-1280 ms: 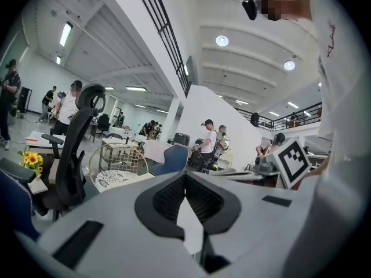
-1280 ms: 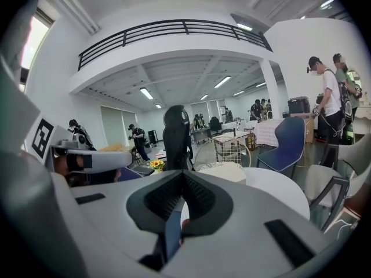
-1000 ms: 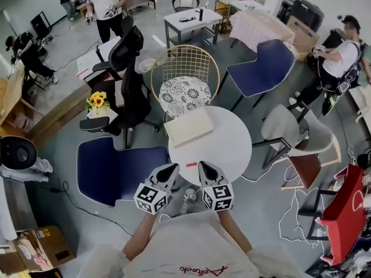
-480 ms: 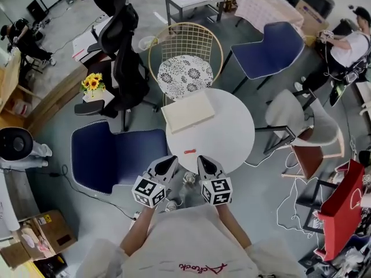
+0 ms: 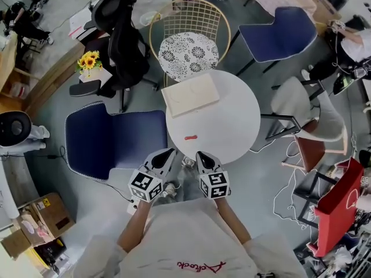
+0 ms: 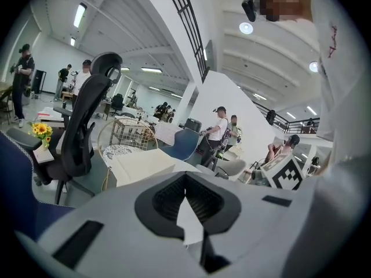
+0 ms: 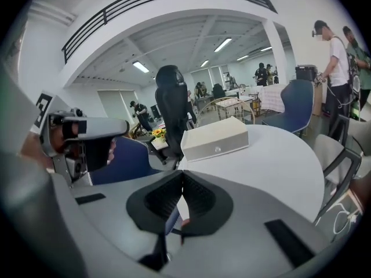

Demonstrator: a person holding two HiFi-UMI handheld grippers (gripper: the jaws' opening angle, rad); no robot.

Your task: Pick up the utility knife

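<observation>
Utility knife (image 5: 191, 136) crosswise ahead on bench (image 5: 237, 117) | my right gripper (image 5: 200, 155) nearer than left gripper (image 5: 168, 153) | both pressed together, empty

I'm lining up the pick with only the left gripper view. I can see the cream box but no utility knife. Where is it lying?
Observer: In the head view the utility knife lies on the round table, on the near side of the box and apart from it.
Operator: Which gripper is nearer?
Observer: The right gripper is slightly nearer than the left gripper. Neither touches it.
Operator: Is the right one ready to grab?
Observer: No, its jaws are together, with nothing between them.
</observation>
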